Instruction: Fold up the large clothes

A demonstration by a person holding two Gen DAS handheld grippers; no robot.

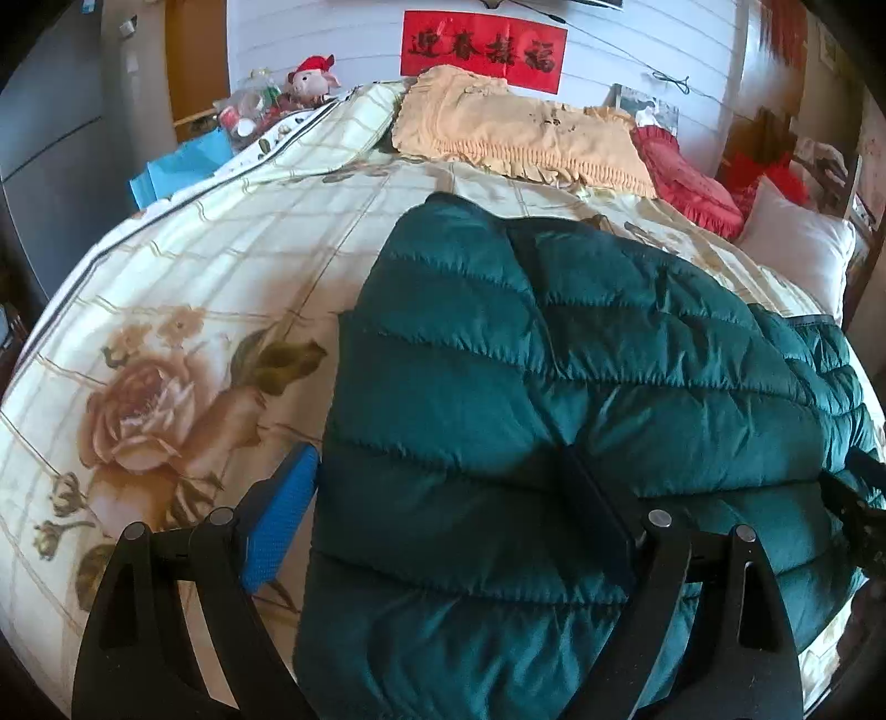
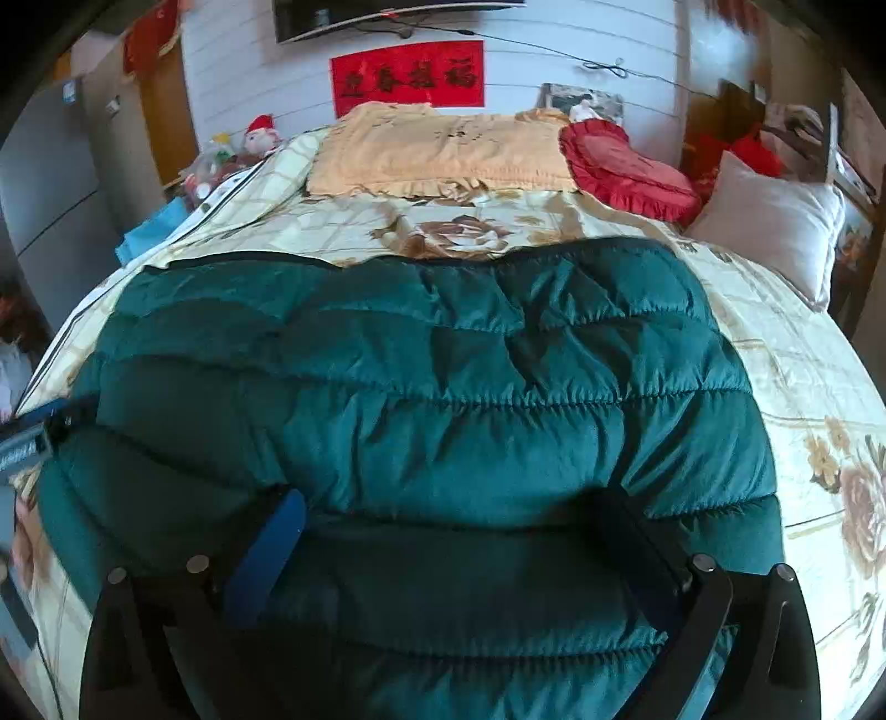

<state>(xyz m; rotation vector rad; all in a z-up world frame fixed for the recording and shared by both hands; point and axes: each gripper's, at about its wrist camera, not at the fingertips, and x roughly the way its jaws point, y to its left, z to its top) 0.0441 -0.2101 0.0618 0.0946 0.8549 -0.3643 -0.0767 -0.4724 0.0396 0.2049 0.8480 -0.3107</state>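
A dark green quilted puffer jacket (image 1: 554, 387) lies folded on the floral bedspread (image 1: 166, 310); it fills the middle of the right wrist view (image 2: 432, 399). My left gripper (image 1: 437, 471) is open at the jacket's left edge: its blue-padded left finger (image 1: 277, 531) rests on the bedspread beside the jacket and its right finger lies on top of the fabric. My right gripper (image 2: 454, 515) is open with both fingers spread on the jacket's near part. The other gripper shows at the left edge of the right wrist view (image 2: 33, 437).
A yellow fringed pillow (image 1: 509, 127), a red heart cushion (image 1: 692, 171) and a white pillow (image 1: 797, 249) lie at the bed's head. A cluttered side table with a plush toy (image 1: 313, 77) stands at the far left. A red banner (image 1: 482, 47) hangs on the wall.
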